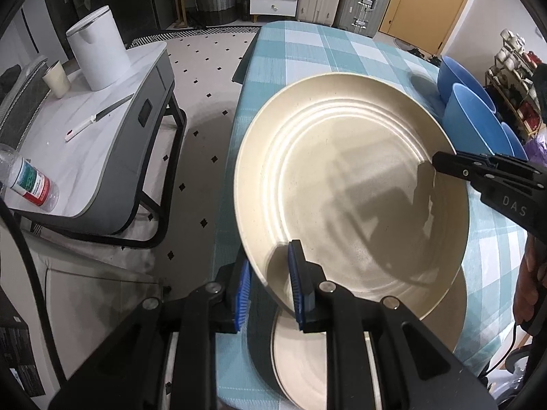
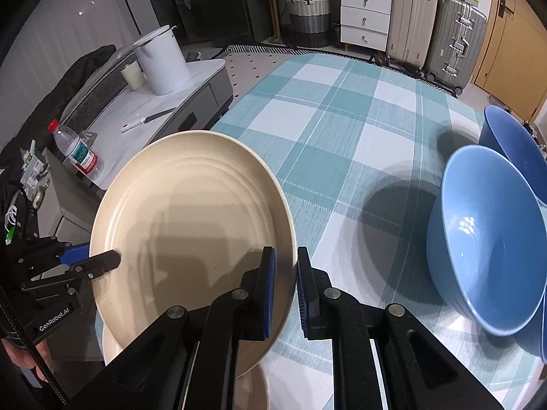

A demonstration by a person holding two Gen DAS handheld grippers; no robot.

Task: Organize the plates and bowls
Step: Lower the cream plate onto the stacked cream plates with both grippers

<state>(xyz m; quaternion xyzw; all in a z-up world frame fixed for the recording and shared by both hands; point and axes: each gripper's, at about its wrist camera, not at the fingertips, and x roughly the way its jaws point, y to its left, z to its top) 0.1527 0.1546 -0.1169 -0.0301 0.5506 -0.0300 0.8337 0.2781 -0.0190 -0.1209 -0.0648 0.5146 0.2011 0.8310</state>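
Blue-padded fingers point(image 1: 296, 283) of my left gripper point(image 1: 270, 287) were clamped on the near rim of a cream plate point(image 1: 348, 188), one inside the rim and one outside. My right gripper point(image 2: 283, 287) pinched the opposite rim of the same plate, its pads on either side of the edge. Held between the two, the plate sat tilted above the checked tabletop point(image 2: 328, 109) at its left edge. Beneath it lay another cream plate point(image 1: 301, 358), partly covered. Three blue bowls point(image 2: 485, 239) stood well apart on my right, close together, the nearest tipped toward the camera. Off the tabletop to the left, a side table point(image 1: 102, 130) carried a white canister point(image 1: 97, 48), a cup point(image 1: 56, 78), a knife point(image 1: 99, 118) and a water bottle point(image 1: 29, 182).
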